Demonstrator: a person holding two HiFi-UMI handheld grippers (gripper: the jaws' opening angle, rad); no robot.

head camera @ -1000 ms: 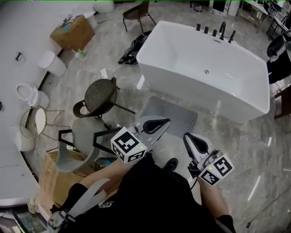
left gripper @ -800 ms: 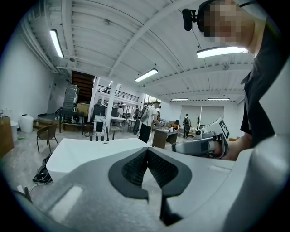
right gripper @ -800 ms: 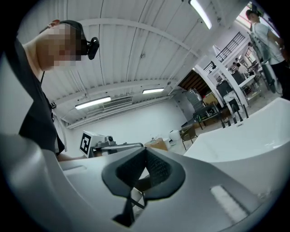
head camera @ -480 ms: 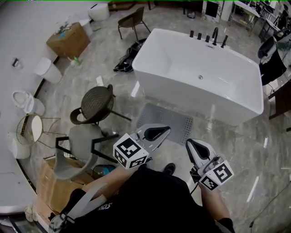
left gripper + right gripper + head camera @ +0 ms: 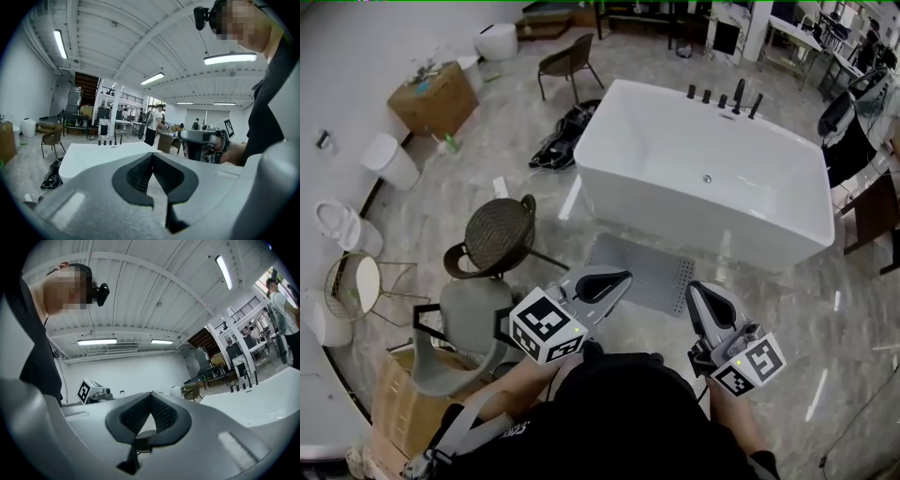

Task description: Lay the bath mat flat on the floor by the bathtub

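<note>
The grey bath mat [image 5: 643, 268] lies spread flat on the marble floor along the near side of the white bathtub [image 5: 703, 169]. Both grippers hang above the floor in front of the person's dark torso, away from the mat. My left gripper [image 5: 622, 279] is shut with nothing between its jaws. My right gripper [image 5: 697, 290] is shut too, and empty. In the left gripper view the closed jaws [image 5: 152, 155] point level over the bathtub [image 5: 98, 157], with the right gripper [image 5: 203, 143] off to the side. The right gripper view shows its closed jaws [image 5: 151, 394] and the tub's rim [image 5: 262, 404].
A dark wicker chair [image 5: 499, 225] and a grey chair [image 5: 473, 314] stand to the left of the person. A black bundle [image 5: 564, 131] lies at the tub's far left corner. Cardboard boxes [image 5: 431, 89], white bins [image 5: 389, 159] and a round mirror [image 5: 358, 281] line the left wall.
Both grippers have risen a little and stayed shut. The head view has tilted up, so the tub and mat sit lower in the picture.
</note>
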